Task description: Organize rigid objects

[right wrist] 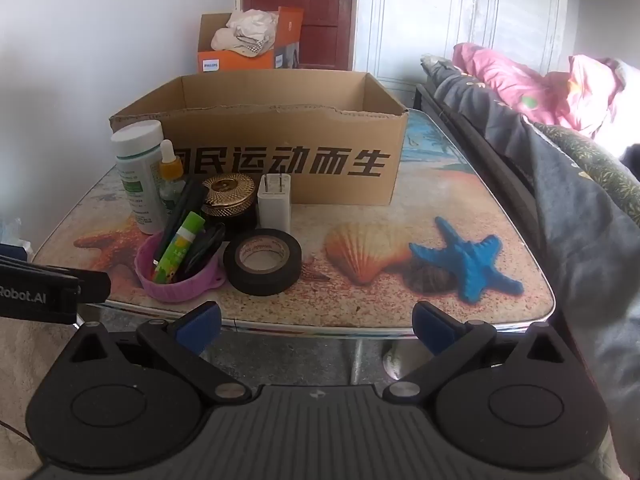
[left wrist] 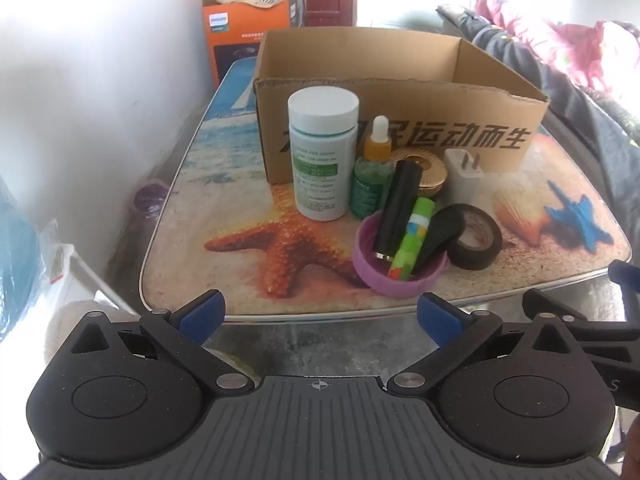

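Note:
An open cardboard box (left wrist: 400,120) (right wrist: 280,152) stands at the back of the beach-print table (left wrist: 240,216) (right wrist: 400,208). In front of it cluster a white pill bottle (left wrist: 322,156) (right wrist: 138,176), a green dropper bottle (left wrist: 372,176) (right wrist: 172,184), a gold round tin (left wrist: 428,170) (right wrist: 230,196), a white charger plug (left wrist: 464,178) (right wrist: 274,204), a black tape roll (left wrist: 476,236) (right wrist: 262,262) and a purple lid (left wrist: 396,264) (right wrist: 178,276) holding a black tube (left wrist: 398,210), a green stick (left wrist: 408,240) (right wrist: 180,248) and a black piece. My left gripper (left wrist: 320,318) and right gripper (right wrist: 316,326) hover open before the table's near edge, holding nothing.
An orange box (left wrist: 248,20) (right wrist: 248,44) with cloth inside stands behind the table. A sofa with dark and pink bedding (left wrist: 560,60) (right wrist: 540,120) borders the right side. A white wall is on the left. Bags (left wrist: 24,260) lie on the floor at the left.

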